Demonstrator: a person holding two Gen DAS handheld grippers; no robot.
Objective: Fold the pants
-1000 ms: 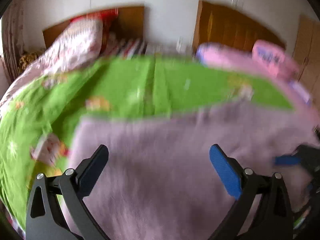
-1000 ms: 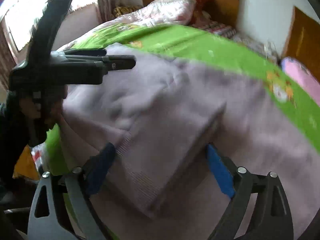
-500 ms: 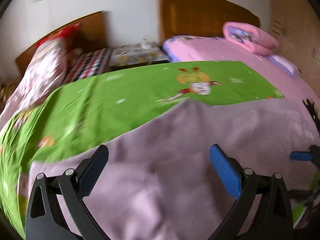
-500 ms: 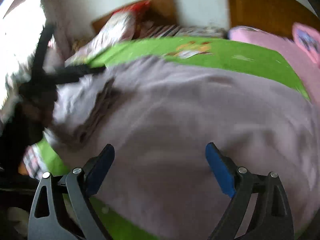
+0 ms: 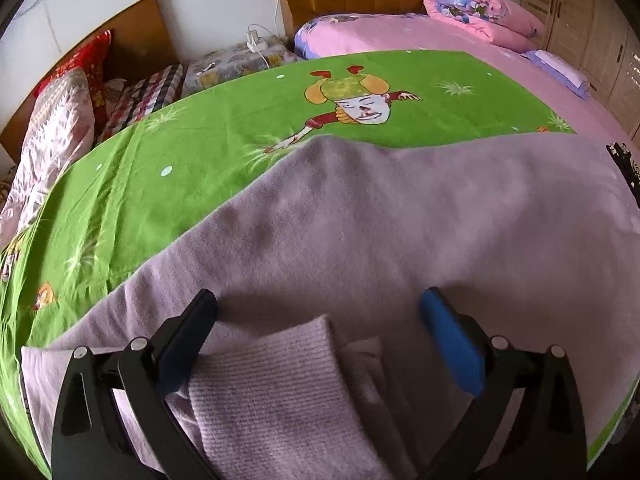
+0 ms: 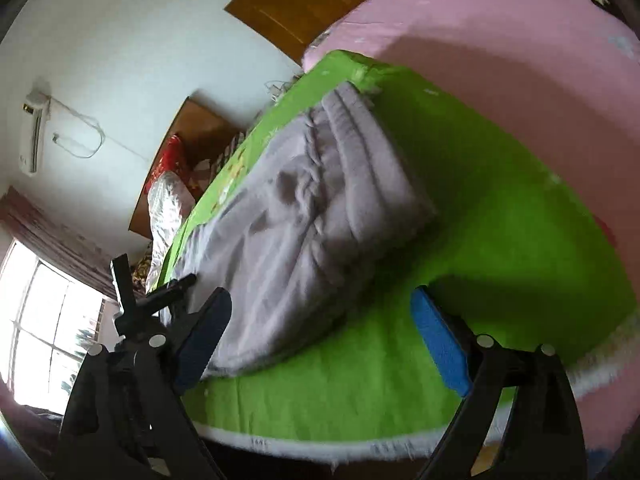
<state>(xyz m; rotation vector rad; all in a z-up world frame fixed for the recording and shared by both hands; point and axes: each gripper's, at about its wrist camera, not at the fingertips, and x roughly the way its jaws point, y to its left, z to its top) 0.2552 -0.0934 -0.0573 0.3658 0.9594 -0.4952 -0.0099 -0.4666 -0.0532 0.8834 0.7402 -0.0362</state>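
The lilac knit pants (image 5: 400, 232) lie spread on the green cartoon sheet (image 5: 224, 136). In the left wrist view, a ribbed cuff (image 5: 272, 396) lies folded back between the jaws of my left gripper (image 5: 320, 332), which is open just above the cloth. In the right wrist view the pants (image 6: 304, 216) lie along the sheet (image 6: 500, 240) with the gathered waistband (image 6: 352, 108) at the far end. My right gripper (image 6: 320, 328) is open and empty over the near edge of the pants, its left finger over the cloth. The left gripper also shows in the right wrist view (image 6: 160, 296).
A pink bed (image 5: 420, 32) with a rolled pink quilt (image 5: 480, 12) lies beyond the green sheet. Pillows and a folded quilt (image 5: 60, 132) are piled at the left headboard. Wooden wardrobes (image 5: 592, 24) stand far right. The bed's front edge (image 6: 360, 448) is close below my right gripper.
Both grippers swung right along the pants. The left now hovers over a folded-back cuff; the right tilted and reached the waist end near the bed edge. Both stayed open.
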